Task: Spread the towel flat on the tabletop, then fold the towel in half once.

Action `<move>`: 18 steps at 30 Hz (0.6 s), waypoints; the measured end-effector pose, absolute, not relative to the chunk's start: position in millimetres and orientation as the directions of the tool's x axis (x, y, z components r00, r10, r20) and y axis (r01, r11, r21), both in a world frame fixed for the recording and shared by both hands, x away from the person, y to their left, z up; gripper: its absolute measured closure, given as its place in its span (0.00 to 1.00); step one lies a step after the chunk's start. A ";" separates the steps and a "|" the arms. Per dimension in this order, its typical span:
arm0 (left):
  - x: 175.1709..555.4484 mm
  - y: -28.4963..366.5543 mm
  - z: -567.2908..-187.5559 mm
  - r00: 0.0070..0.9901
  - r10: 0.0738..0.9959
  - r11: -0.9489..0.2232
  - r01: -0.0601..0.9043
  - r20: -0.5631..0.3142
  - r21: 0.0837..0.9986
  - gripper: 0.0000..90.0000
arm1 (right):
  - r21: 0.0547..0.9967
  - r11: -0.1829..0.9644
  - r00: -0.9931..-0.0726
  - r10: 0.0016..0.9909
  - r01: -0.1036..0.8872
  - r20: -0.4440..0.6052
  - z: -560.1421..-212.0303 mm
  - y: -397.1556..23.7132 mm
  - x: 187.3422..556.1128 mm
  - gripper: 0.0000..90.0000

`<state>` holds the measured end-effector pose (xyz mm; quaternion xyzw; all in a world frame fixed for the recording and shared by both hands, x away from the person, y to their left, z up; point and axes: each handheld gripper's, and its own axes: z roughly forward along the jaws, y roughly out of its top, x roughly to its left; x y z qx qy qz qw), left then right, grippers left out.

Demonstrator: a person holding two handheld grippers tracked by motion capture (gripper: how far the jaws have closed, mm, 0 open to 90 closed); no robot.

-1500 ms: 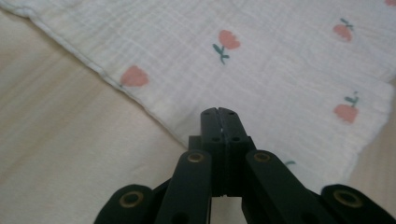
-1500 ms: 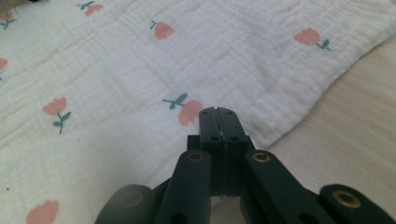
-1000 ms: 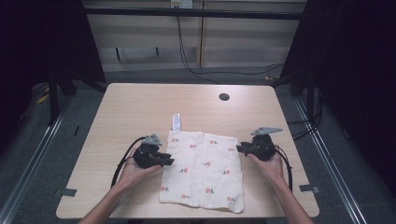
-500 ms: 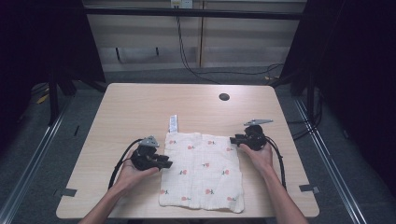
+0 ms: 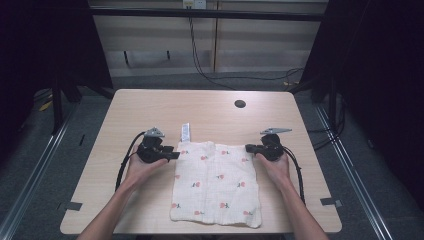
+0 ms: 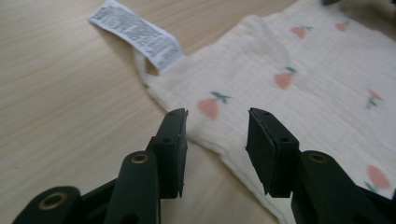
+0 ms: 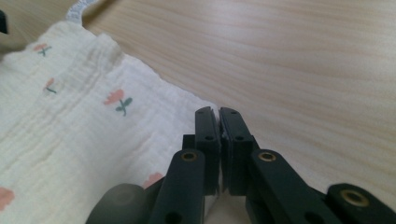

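Note:
A cream cloth (image 5: 215, 182) printed with small red fruits lies flat on the wooden table (image 5: 150, 110), its white care label (image 5: 185, 132) sticking out at the far left corner. My left gripper (image 5: 175, 155) is open at the cloth's left edge, just below that corner. In the left gripper view the jaws (image 6: 215, 135) straddle the cloth's (image 6: 303, 70) edge, the label (image 6: 137, 32) ahead to the left. My right gripper (image 5: 248, 148) sits at the far right corner. Its jaws (image 7: 218, 114) are pressed together on the cloth's (image 7: 70, 116) corner edge.
A dark round hole (image 5: 240, 104) sits in the table's far right part. Cables trail from both grippers over the table toward the person. Bare wood surrounds the cloth on all sides; the table's near edge lies just below the cloth's hem.
The right gripper moved away from the person and slightly left, reaching the cloth's far right corner. The left gripper shifted a little farther up the left edge. The cloth lies much the same.

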<state>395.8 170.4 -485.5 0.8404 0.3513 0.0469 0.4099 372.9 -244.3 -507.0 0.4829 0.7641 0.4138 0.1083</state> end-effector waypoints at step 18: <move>422.9 166.7 -505.9 0.701 0.667 -0.367 0.605 -0.253 0.707 0.66 | 0.757 0.168 -0.509 0.826 0.631 0.241 -499.9 -250.2 371.2 0.96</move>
